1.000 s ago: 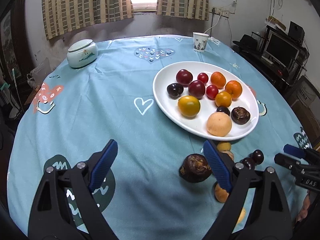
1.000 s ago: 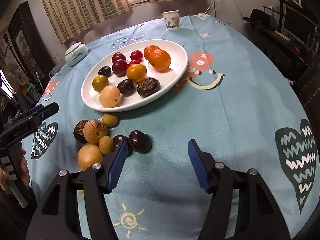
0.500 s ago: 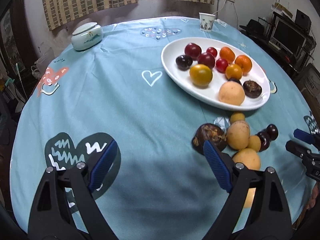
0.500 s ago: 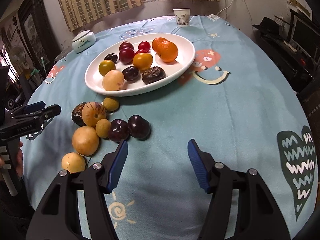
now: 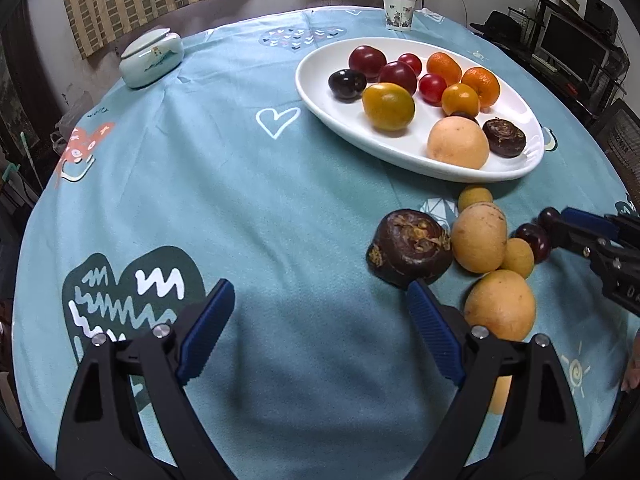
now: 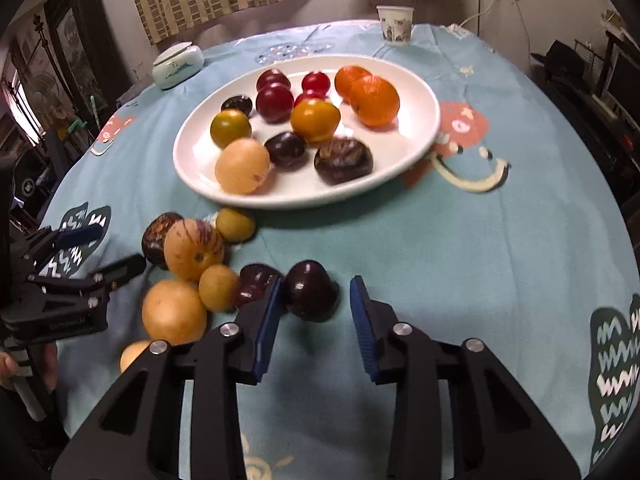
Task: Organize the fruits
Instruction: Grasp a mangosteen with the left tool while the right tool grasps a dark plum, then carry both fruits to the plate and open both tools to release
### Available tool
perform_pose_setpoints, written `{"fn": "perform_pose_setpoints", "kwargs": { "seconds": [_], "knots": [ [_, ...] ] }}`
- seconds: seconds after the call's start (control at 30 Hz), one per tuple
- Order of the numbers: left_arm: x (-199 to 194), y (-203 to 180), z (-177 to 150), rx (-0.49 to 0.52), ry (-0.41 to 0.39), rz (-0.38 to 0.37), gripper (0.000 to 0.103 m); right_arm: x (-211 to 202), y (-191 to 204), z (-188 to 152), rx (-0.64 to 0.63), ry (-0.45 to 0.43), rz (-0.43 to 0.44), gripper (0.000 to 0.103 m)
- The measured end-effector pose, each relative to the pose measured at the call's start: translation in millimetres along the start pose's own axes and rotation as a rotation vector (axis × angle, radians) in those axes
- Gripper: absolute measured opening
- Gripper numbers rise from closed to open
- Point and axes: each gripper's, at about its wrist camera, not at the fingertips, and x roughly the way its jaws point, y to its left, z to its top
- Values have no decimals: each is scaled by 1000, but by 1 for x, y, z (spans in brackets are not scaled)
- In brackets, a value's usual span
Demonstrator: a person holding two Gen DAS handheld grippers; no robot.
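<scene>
I see the desk, draped in a teal patterned cloth, filling most of both views. On it, in the upper middle of the right wrist view, sits the white oval plate carrying red, orange, yellow and dark fruits. My right tool takes up the lower centre of that view, its blue pads spread with a dark plum between them; the left pad lies at the plum's side, the right pad stands clear, so nothing is gripped. My left tool sits at the bottom of the left wrist view, spread wide over bare cloth and holding nothing. Just beyond its right pad lies a dark brown passion fruit, touching a yellow-tan fruit in the loose cluster below the plate. A second dark plum lies just left of the right tool's left pad. A lidded ceramic jar stands at upper left, a paper cup at top centre.
</scene>
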Motion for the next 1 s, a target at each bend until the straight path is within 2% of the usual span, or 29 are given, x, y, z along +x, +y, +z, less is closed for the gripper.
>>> {"fn": "perform_pose_setpoints", "kwargs": {
  "seconds": [0.03,0.1,0.27,0.33,0.47,0.6,0.8,0.87,0.9,1.0],
  "knots": [
    [2,-1,1,-1,1,0,90,1,1,3,-2,-1,11,26],
    [5,-4,2,9,1,7,90,0,2,5,-4,9,10,25],
    [12,-14,5,50,-1,12,90,-35,1,-8,4,-52,13,25],
    [17,-20,8,70,0,-4,90,-39,-1,-16,6,-47,8,25],
    [23,-26,17,82,-13,-41,90,-30,-11,-36,31,6,8,25],
    [31,-23,23,54,-19,-108,90,-31,-14,-40,42,-9,27,26],
    [36,-32,28,70,-51,-100,90,-29,-10,-38,21,-18,3,27],
    [32,-34,28,79,-70,-109,70,-23,-12,-38,25,12,-4,42],
    [29,-36,27,96,-77,-135,47,-20,-13,-38,25,23,-6,42],
    [23,-40,23,109,-75,-145,47,-17,-12,-37,22,31,7,42]
  ]
}}
